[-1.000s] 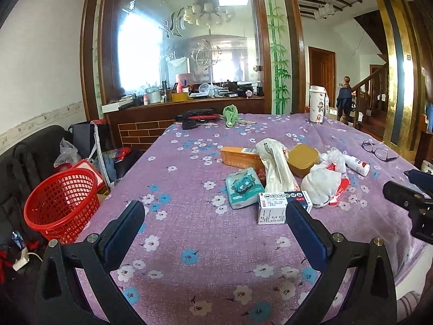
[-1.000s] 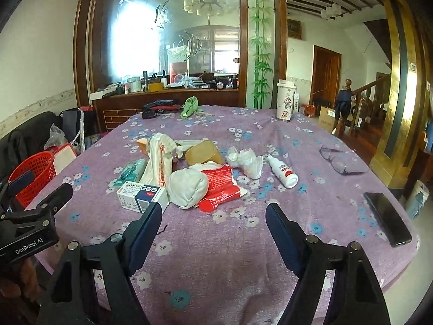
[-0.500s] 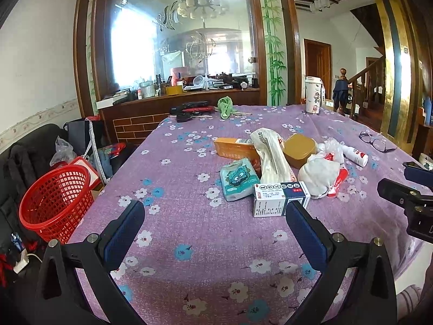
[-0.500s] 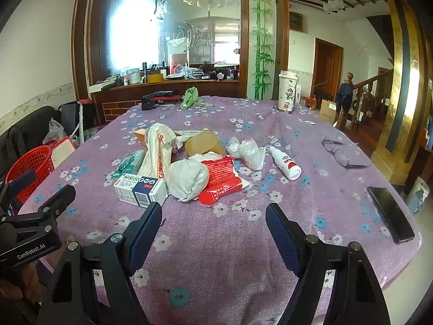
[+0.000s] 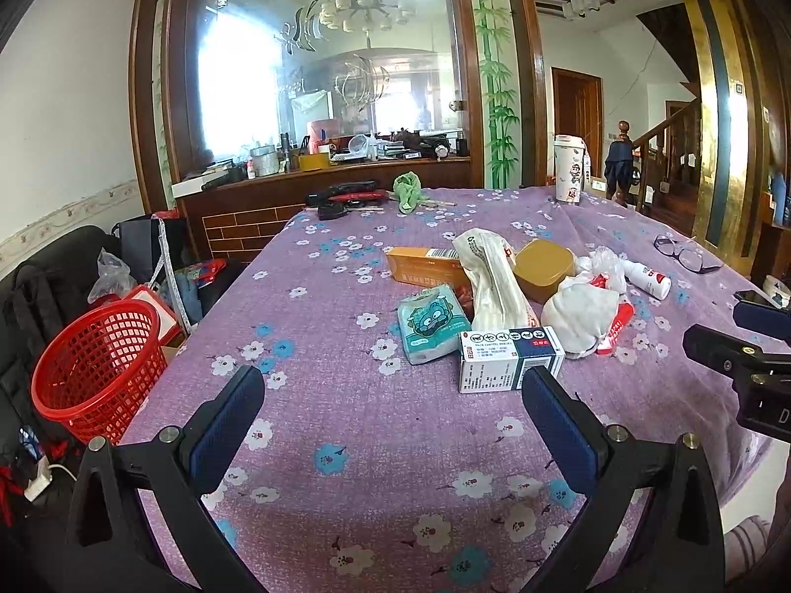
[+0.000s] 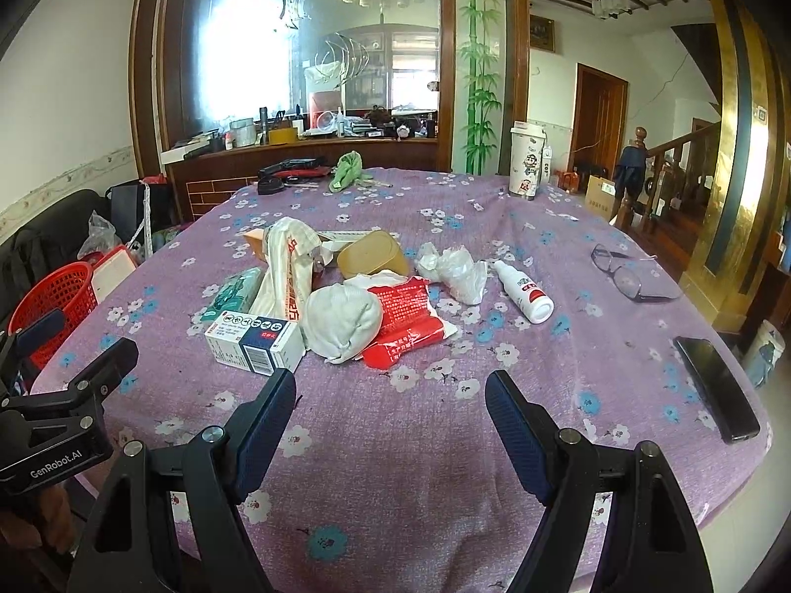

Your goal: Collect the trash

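A heap of trash lies mid-table: a white and blue medicine box, a teal tissue pack, a long white bag, a white wad, a red wrapper, an orange box, a tan lid, crumpled clear plastic. My left gripper is open over the cloth just short of the medicine box. My right gripper is open too, a little short of the red wrapper. Neither holds anything.
A red mesh basket stands on the floor left of the table. Also on the table: a spray bottle, glasses, a black phone, a white cup, a green cloth.
Both views have tilted slightly, so the trash heap sits a little lower and nearer in each; nothing on the table has moved and both grippers stay open.
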Demonstrator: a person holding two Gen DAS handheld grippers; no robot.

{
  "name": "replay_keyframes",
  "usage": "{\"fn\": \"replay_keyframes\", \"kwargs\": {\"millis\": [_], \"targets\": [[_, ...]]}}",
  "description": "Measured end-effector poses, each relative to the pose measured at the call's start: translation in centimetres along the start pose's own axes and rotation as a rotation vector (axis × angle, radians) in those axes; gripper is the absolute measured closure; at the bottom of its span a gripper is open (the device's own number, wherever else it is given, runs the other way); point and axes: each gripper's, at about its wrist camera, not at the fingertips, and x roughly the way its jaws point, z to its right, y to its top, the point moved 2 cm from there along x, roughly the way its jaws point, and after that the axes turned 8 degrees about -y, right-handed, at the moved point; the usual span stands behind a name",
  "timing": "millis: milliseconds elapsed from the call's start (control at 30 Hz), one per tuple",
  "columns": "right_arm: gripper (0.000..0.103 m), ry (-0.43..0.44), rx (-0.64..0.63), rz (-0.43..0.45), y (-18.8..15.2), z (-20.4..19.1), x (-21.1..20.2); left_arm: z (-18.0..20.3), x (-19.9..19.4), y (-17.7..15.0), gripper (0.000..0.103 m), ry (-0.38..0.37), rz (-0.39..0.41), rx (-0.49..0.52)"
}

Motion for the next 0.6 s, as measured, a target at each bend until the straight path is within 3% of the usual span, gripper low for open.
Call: {"fn": "replay_keyframes", "kwargs": {"millis": [600], "targets": [[0.02, 0.005, 0.004, -0.017, -0.01, 0.07, 0.48, 0.14, 0.5, -0.32, 0.0, -0.014, -0.019, 0.006]]}}
